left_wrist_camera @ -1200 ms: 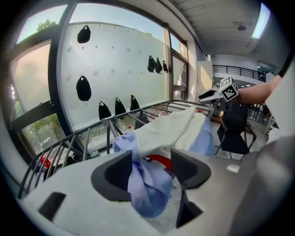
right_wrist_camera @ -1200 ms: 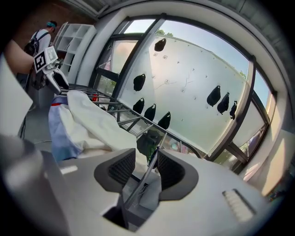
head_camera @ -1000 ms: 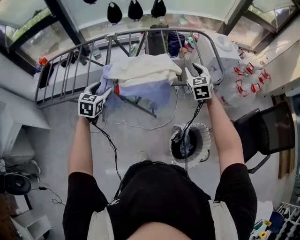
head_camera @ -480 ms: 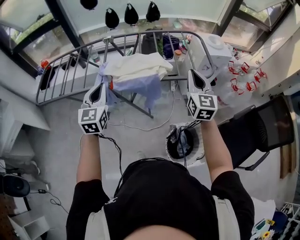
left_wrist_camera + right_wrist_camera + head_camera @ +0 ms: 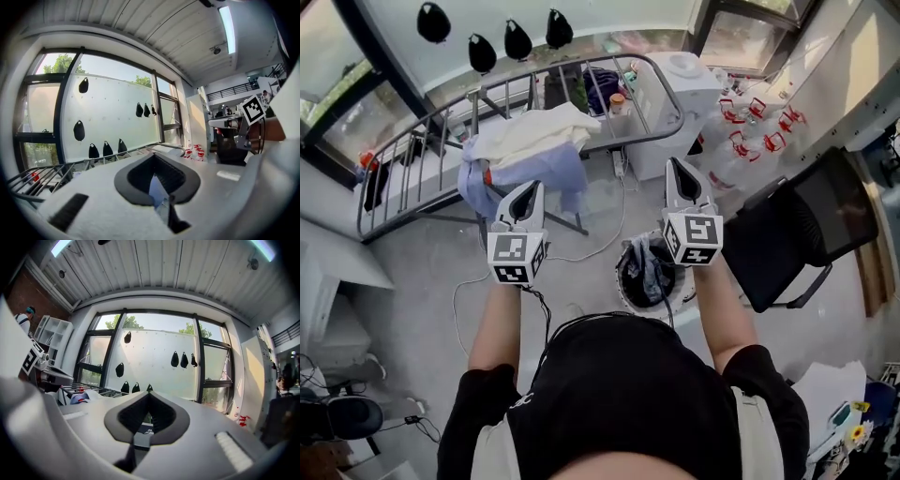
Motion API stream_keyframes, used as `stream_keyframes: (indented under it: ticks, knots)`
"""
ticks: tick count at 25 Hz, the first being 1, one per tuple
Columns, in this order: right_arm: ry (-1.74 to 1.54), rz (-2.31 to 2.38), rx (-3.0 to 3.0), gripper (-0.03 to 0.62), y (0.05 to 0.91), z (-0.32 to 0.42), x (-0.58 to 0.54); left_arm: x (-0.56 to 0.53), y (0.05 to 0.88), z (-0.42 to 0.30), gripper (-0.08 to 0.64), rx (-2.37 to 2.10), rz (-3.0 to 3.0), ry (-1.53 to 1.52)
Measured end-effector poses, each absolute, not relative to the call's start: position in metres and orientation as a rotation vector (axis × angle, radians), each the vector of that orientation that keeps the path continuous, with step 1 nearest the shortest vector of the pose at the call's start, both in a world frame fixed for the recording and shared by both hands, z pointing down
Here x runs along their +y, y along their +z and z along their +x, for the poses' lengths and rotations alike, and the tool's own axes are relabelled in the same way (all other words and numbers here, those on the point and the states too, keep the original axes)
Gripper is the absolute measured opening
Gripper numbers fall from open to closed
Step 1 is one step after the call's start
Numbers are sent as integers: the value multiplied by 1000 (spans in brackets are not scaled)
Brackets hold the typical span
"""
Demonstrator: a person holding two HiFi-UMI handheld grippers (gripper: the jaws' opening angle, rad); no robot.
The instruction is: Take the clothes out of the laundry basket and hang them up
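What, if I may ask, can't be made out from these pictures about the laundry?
- Laundry basket: in the head view the right gripper and forearm cover part, so the clothes inside cannot be counted.
- Drying rack: draped clothes hide the rails beneath, head view.
- Gripper views: the left gripper and the right one fill the lower half, hiding basket and floor.
- Red floor items, head view: too small to identify.

The right claw (image 5: 675, 167) hides part of the laundry basket (image 5: 624, 287).

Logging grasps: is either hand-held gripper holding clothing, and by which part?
Nothing is held. The left hand-held gripper and right hand-held gripper are both shut, empty, short of the clothes on the drying rack.
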State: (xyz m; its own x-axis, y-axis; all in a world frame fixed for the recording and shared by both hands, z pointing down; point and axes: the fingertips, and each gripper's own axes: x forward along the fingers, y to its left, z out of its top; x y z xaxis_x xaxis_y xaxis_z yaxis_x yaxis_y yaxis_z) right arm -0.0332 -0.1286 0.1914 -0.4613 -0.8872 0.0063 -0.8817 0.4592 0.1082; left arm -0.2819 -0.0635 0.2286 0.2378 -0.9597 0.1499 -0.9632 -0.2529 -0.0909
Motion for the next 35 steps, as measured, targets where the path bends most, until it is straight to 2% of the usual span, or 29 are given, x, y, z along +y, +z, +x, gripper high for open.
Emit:
stream_keyframes:
  ticks: [22, 35]
  knots:
    - [-33, 2016, -2259, 12, 234, 155, -54, -88, 264, -75, 3, -1323, 2763, 340]
    - [74, 2092, -2118, 12, 263, 217, -18, -83, 286, 3, 5, -1102, 2848, 401]
